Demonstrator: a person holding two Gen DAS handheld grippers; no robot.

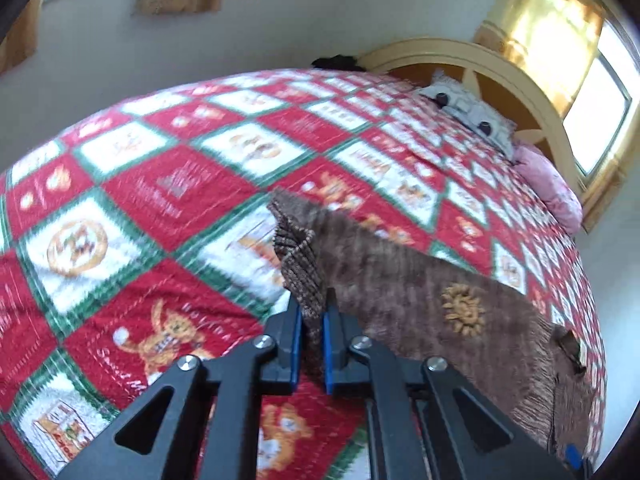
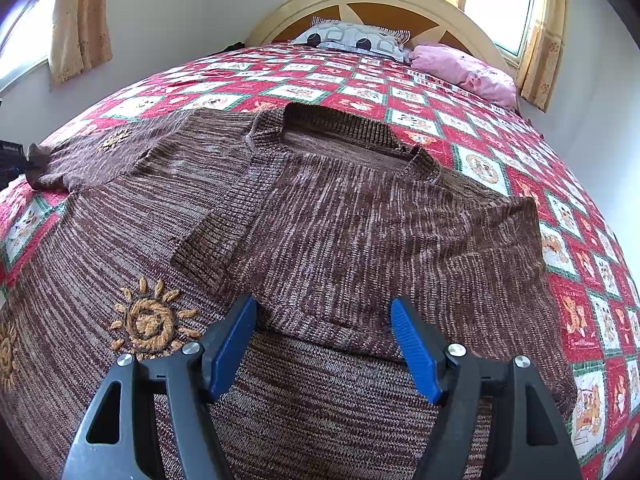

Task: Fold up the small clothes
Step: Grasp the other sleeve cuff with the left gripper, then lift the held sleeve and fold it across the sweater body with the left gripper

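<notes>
a: start at the fingers. what has the left gripper (image 1: 313, 322) got?

b: its blue pads (image 1: 297, 336) are pinched nearly together on a ribbed cuff (image 1: 298, 264), the end of the left sleeve (image 1: 420, 300) of the brown sweater (image 2: 320, 220). the cuff stands up between the jaws, lifted off the quilt (image 1: 140, 200), and the sleeve trails away to the right with an orange sun motif (image 1: 462, 310) on it.

a: and the right gripper (image 2: 323, 344)?

b: spread wide, nothing between its pads (image 2: 414, 350). it hovers over the lower body of the sweater; i can't tell whether it touches the knit.

a: where does the garment lie?

b: flat on the quilt, neckline (image 2: 332, 128) toward the headboard (image 2: 380, 0) and the pillows (image 2: 352, 40). from the right wrist view the right-hand sleeve looks already turned across the chest, its ribbed edge lying on the body. the other sleeve stretches out to the left, toward the dark shape of the left gripper at the frame's edge.

a: so which step is this?

b: my reading: the second sleeve fold. the left hand has the cuff and the fold-in is not yet done.

a: what does the next move need?

b: carry the cuff across the chest, low and level so the knit doesn't drag the body askew, then lay it flat before letting go. the right gripper could press the body down as an anchor.
</notes>
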